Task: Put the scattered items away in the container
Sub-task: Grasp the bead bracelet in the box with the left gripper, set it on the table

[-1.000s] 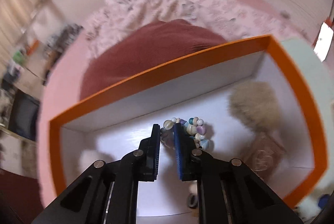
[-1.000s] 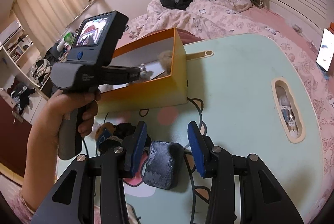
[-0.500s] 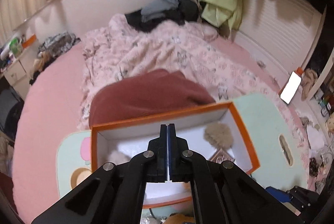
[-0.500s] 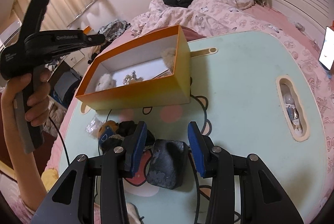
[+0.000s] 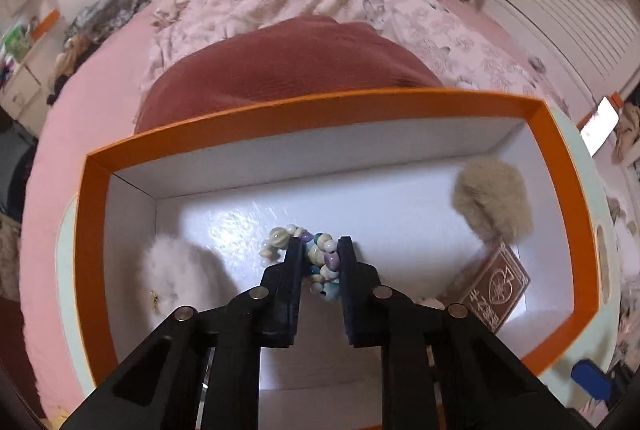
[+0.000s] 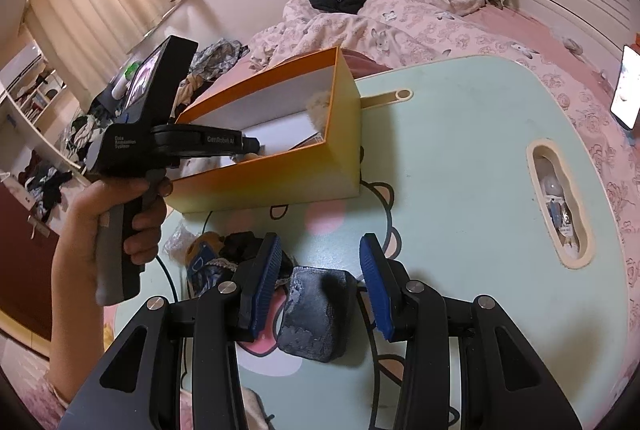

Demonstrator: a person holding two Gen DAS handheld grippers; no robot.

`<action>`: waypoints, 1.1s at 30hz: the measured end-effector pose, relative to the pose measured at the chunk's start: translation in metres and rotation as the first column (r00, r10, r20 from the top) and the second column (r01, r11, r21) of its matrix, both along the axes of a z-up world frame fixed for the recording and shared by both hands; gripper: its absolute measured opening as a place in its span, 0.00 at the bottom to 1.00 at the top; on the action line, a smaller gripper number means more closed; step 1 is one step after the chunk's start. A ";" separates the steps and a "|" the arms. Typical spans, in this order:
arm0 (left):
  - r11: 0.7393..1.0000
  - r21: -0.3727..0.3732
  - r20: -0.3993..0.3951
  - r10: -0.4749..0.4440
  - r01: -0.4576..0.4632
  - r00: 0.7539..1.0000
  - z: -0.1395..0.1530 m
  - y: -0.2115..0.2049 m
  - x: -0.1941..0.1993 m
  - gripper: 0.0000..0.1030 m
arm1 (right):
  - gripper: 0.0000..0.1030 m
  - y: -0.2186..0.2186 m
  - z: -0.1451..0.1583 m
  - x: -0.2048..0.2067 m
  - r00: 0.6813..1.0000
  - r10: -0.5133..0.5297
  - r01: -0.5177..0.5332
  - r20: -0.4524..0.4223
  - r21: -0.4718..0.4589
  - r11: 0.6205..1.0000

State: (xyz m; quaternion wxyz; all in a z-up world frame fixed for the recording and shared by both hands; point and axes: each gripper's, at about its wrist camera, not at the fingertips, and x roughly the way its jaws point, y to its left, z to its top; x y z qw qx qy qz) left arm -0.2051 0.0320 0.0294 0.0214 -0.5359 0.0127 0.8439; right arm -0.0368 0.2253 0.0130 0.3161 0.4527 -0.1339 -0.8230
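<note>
An orange box (image 5: 304,109) with a white inside stands on the pale green table (image 6: 460,169). In it lie a white pompom (image 5: 176,270), a beige pompom (image 5: 492,201), a brown card pack (image 5: 496,286) and a beaded bracelet (image 5: 280,238). My left gripper (image 5: 320,246) points down into the box, its jaws closing with the bracelet pinched between the pads. My right gripper (image 6: 318,244) is open, hovering over a dark grey pouch (image 6: 316,314) without touching it. A hand holds the left gripper (image 6: 248,145) at the box (image 6: 280,173).
A small heap of dark and blue items (image 6: 216,254) lies left of the pouch, beside a cable. The table has a cut-out handle slot (image 6: 560,205) on the right. A red cushion (image 5: 280,69) and pink bedding lie behind the box; a phone (image 6: 628,89) rests far right.
Half a second ago the left gripper was raised above the box, shut and empty; now it is down inside with the bracelet between its fingers. The right gripper has not moved.
</note>
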 end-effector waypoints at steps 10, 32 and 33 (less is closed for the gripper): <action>0.966 0.255 -0.222 0.012 0.046 0.975 0.076 -0.039 0.072 0.12 | 0.41 -0.003 0.001 0.002 1.000 0.008 -0.008 -0.007 0.006 1.000; 0.966 0.249 -0.253 -0.005 0.070 0.967 -0.008 -0.040 0.205 0.12 | 0.41 -0.111 0.056 -0.067 0.955 0.248 -0.267 0.161 0.108 0.958; 0.965 0.254 -0.252 0.000 0.066 0.968 -0.011 -0.041 0.205 0.12 | 0.41 -0.116 0.052 -0.073 0.952 0.247 -0.270 0.181 0.121 0.955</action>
